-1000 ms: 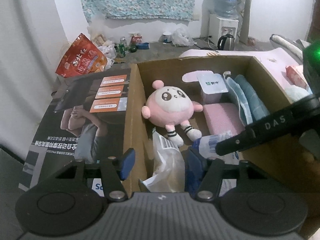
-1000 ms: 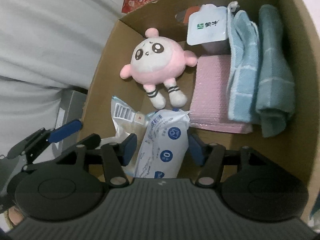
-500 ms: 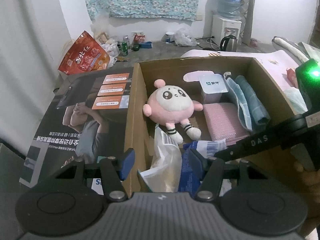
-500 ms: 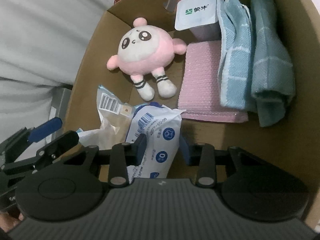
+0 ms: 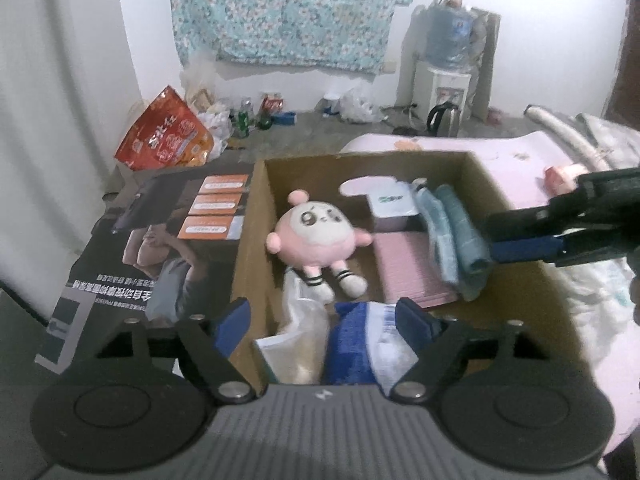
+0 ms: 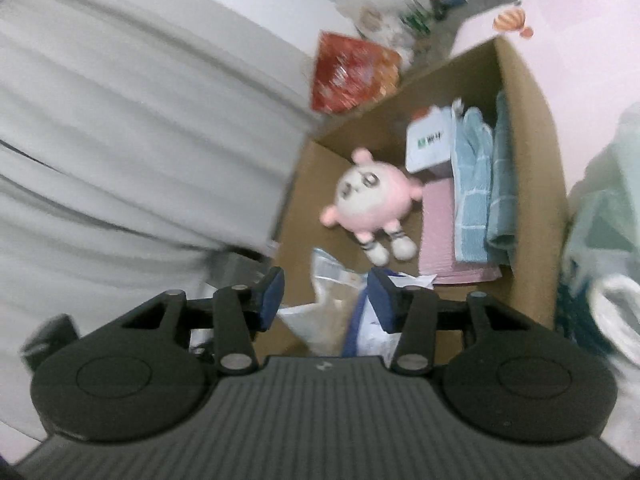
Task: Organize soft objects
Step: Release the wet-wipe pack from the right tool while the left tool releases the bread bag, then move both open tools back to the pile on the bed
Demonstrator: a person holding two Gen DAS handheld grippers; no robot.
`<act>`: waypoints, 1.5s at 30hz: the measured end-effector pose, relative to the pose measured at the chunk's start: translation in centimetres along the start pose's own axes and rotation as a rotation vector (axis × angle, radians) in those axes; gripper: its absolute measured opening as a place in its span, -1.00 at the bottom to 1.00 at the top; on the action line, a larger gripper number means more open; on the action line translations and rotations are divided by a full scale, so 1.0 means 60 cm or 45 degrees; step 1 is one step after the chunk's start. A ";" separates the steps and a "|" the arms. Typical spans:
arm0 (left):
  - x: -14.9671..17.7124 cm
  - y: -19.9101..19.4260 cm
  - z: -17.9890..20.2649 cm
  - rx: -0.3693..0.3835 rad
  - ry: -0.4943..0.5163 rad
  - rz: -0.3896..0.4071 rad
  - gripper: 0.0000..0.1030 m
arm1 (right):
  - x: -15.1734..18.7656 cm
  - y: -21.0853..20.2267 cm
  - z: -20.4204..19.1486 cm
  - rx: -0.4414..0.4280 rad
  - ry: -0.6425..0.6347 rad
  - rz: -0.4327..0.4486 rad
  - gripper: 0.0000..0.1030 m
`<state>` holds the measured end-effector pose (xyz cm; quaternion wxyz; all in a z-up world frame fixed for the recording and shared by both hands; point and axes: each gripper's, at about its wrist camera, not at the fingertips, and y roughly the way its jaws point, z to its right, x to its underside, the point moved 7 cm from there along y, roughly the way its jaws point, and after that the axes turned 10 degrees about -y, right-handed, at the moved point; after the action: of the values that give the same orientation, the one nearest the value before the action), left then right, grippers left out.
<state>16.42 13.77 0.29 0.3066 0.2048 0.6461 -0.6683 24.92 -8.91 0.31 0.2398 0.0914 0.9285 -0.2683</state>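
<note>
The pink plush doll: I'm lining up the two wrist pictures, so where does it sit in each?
Left wrist view: the pink plush doll lies just left of centre, inside the cardboard box, near its left wall.
Right wrist view: the pink plush doll lies right of centre, above the gripper's fingers.
Shared landmark: the folded blue towels, to the doll's right in both views.

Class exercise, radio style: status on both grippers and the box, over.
Left gripper opening, empty. Right gripper opening, empty. Blue-and-white pack lies in cardboard box beside pink plush. Nothing blocking.
</note>
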 end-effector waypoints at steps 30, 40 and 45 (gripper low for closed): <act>0.203 -0.059 0.501 0.570 0.314 -0.013 0.90 | 0.330 -0.490 0.287 0.247 0.430 0.595 0.38; 0.213 -0.001 0.615 0.559 0.425 -0.026 0.89 | 0.349 -0.563 0.347 0.377 0.429 0.652 0.38; 0.166 0.015 0.644 0.533 0.465 0.019 0.89 | 0.322 -0.566 0.353 0.397 0.371 0.656 0.38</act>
<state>14.51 -25.85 -3.91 0.1410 0.3855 0.5369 -0.7370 6.40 -48.11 -9.50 0.1476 0.3960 0.8473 -0.3218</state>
